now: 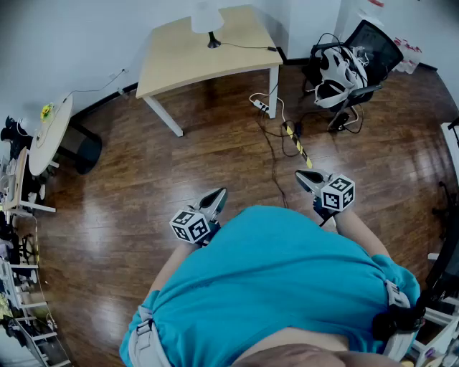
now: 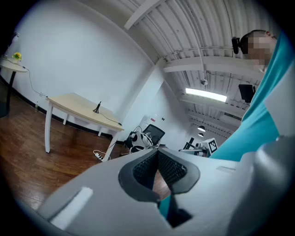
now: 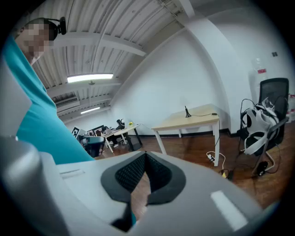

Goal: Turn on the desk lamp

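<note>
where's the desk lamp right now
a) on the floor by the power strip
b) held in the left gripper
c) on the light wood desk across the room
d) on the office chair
c: the desk lamp stands on the light wood desk, far from the left gripper and right gripper, whose jaws are shut on nothing near the person's body.

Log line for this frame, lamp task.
phase: pre-approach | left gripper: shut, empty | right gripper: shut, empty | desk lamp: on desk, out of reach, untouched
</note>
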Available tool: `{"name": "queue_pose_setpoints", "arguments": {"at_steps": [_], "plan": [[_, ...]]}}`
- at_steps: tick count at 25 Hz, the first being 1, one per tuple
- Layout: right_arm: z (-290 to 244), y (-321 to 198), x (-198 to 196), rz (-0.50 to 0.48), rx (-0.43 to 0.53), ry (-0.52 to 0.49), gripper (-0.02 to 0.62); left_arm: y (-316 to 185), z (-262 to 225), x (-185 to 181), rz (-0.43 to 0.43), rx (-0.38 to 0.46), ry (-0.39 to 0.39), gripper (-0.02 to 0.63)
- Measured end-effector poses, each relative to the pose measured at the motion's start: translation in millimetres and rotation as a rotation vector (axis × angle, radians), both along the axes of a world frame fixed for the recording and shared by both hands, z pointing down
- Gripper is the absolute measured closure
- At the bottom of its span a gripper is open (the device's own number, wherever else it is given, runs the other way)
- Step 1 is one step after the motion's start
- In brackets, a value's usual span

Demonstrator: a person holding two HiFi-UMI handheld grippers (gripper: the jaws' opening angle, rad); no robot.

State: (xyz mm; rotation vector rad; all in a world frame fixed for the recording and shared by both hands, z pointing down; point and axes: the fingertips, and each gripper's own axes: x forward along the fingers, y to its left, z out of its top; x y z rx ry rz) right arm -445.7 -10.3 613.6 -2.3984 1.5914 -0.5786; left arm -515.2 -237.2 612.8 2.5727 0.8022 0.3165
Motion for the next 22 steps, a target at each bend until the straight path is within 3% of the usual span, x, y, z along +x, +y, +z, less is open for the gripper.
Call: {"name": "queue_pose_setpoints", "arguments": {"at_steps": [9,15,22], "plan": [[3.5,71.9,18.2,0.019,0.023,-0.004,0.594,69.4,0.3,21.1,0.019,0.012,-0.005,0.606],[10.3,132.8,50.6,0.044,0.024,-0.009,0.594,130.6,4.3,51.0,0.055,0.035,-0.013,0.606],[24.7,153.1,81.1,0.084,0.028,-0.031,0.594,140.5,11.4,85.4,0.059,0.029,-0.027,0.606]]}}
